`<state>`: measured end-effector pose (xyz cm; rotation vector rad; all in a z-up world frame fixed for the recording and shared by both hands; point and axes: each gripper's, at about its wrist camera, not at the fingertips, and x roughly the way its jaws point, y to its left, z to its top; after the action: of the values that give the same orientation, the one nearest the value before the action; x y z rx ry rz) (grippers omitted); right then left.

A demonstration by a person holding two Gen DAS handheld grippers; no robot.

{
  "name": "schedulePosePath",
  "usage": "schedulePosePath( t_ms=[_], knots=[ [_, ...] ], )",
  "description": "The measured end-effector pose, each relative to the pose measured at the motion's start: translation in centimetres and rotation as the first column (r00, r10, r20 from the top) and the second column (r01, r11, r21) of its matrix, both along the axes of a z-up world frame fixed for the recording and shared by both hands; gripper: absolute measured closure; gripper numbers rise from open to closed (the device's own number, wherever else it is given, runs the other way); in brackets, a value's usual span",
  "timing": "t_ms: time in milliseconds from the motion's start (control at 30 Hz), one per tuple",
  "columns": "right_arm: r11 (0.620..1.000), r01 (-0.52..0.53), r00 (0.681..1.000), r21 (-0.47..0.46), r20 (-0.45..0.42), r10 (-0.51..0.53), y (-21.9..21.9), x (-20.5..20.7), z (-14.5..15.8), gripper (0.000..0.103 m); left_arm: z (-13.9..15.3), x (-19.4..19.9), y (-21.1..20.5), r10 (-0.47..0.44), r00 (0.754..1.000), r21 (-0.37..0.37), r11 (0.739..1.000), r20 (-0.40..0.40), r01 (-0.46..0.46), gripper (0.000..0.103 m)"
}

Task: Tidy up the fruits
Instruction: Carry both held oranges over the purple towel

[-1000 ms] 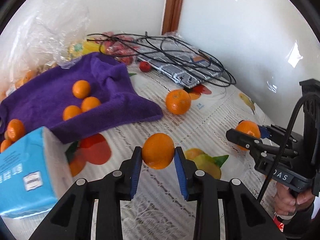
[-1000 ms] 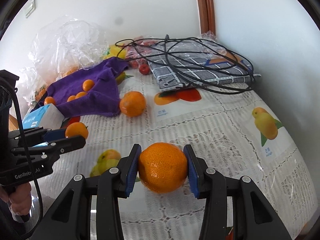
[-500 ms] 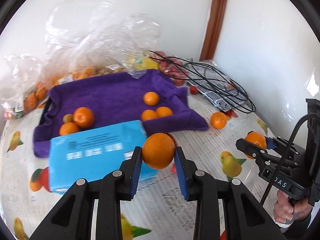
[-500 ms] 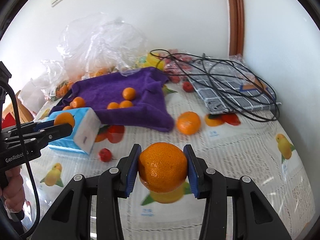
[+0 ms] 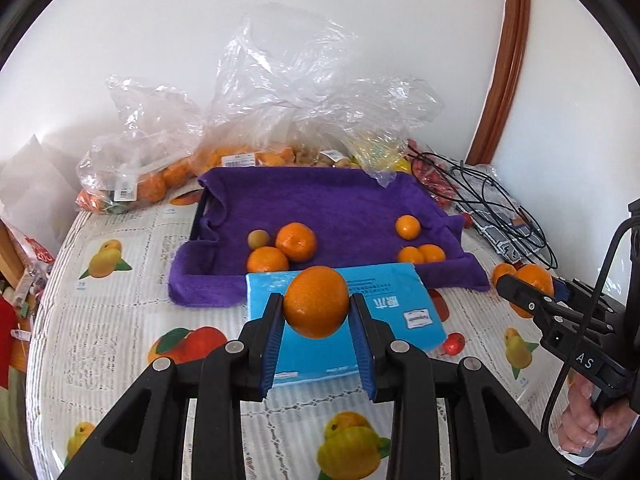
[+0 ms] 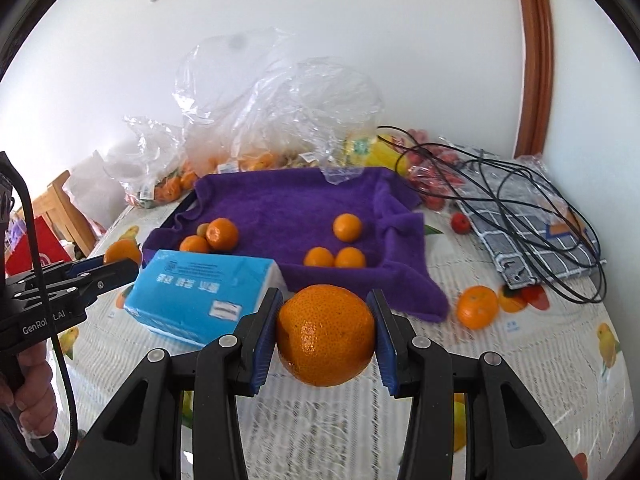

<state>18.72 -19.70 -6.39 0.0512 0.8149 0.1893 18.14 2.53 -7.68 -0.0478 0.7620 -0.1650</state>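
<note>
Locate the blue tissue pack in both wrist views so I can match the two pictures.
Left wrist view: the blue tissue pack lies centre frame on the table, partly behind the orange clamped in the left gripper.
Right wrist view: the pack lies left of centre.
Shared landmark: the purple towel just behind the pack in both views.

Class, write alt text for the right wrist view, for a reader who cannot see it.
The right hand-held gripper is shut on a large orange above a fruit-print tablecloth. Beyond lie a blue tissue pack and a purple towel holding six small fruits; at left, the left hand-held gripper grips another orange.
</note>
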Motion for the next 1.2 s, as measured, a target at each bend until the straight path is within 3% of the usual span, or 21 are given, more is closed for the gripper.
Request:
schedulePosePath(
  t_ms=[467,600,767,900,1200],
  knots=[
    [0.999,-0.028,0.998,-0.019,0.058,0.030,3.0,3.3,1.6,0.060,0.8,1.8,3.1,0.091,0.995,-0.012,0.996,0.037,-0.090,0.072],
    [0.999,-0.037,0.998,-0.012,0.043,0.038,3.0,4.1,1.4,0.060,0.7,2.4,3.2,0.085,0.996,-0.037,0.996,0.022,-0.085,0.072],
    [0.997,-0.056,0.998,-0.044,0.029,0.058,3.0,4.0,2.3,0.060,0.7,2.6,3.0,0.060,0.998,-0.014,0.998,0.014,-0.060,0.072],
    [0.997,-0.045,0.997,-0.061,0.067,0.049,2.9,3.7,3.0,0.060,0.6,3.2,3.1,0.061,0.998,-0.012,0.998,0.022,-0.061,0.072],
    [0.999,-0.022,0.999,-0.033,0.038,0.023,2.4,6.8,0.8,0.060,-0.1,5.3,4.3,0.102,0.995,-0.037,0.994,0.003,-0.102,0.072]
  ],
)
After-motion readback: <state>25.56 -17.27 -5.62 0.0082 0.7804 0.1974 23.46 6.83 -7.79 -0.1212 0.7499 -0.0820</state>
